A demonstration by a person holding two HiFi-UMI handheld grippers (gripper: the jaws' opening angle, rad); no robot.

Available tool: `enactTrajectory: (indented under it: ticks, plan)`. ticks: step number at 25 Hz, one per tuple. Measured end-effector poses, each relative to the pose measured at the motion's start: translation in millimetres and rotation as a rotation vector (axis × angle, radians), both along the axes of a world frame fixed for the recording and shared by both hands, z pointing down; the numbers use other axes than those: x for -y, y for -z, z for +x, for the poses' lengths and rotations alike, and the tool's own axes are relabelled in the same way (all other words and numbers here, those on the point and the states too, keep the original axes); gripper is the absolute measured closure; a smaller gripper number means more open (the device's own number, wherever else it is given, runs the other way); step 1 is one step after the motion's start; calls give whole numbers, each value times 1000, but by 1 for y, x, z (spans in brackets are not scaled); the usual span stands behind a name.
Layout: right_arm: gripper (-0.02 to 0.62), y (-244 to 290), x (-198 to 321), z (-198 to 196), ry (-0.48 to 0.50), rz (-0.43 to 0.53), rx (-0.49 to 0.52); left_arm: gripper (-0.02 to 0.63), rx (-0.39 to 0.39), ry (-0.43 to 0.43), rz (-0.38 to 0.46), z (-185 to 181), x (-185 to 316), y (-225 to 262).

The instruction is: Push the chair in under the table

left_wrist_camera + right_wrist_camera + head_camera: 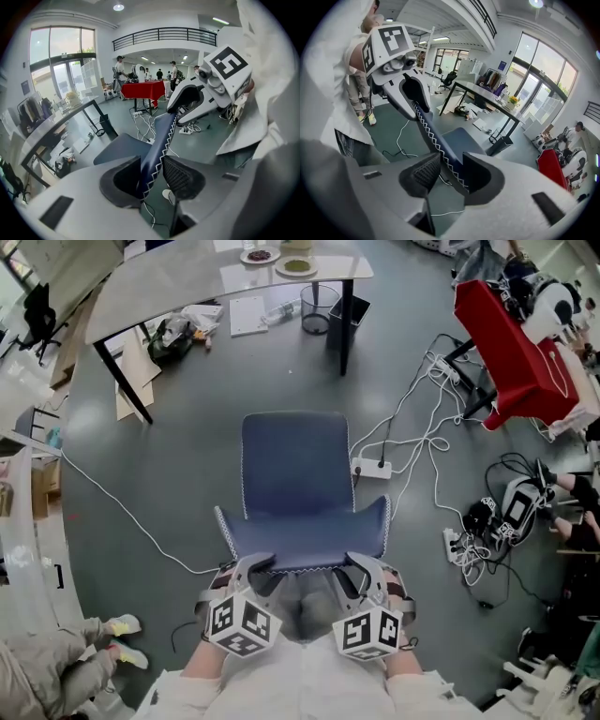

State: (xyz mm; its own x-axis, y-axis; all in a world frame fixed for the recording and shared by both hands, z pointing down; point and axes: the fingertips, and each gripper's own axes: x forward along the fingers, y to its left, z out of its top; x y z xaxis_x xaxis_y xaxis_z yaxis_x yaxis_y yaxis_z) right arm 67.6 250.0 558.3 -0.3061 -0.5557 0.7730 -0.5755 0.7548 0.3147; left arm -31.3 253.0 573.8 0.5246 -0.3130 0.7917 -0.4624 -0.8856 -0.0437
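Chair (298,488) faced the table (169,282), seat foremost, well short of it.
Left gripper (253,565) and right gripper (361,565) clamped its backrest (pad contact visible only in gripper views).

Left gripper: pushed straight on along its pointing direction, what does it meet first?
The chair backrest: its top edge sits between the left gripper's jaws, which look closed on it, so contact is immediate.
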Motion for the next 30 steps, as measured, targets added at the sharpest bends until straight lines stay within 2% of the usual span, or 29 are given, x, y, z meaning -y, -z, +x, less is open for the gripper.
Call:
enactTrajectory:
  ticks: [15,30]
  plan:
    - [465,5,51,-4,-47,15,9,446,-12,8,48,-5,55,6]
    - [465,7,120,10,-62,49,26,445,-9,17,76,10,127,9]
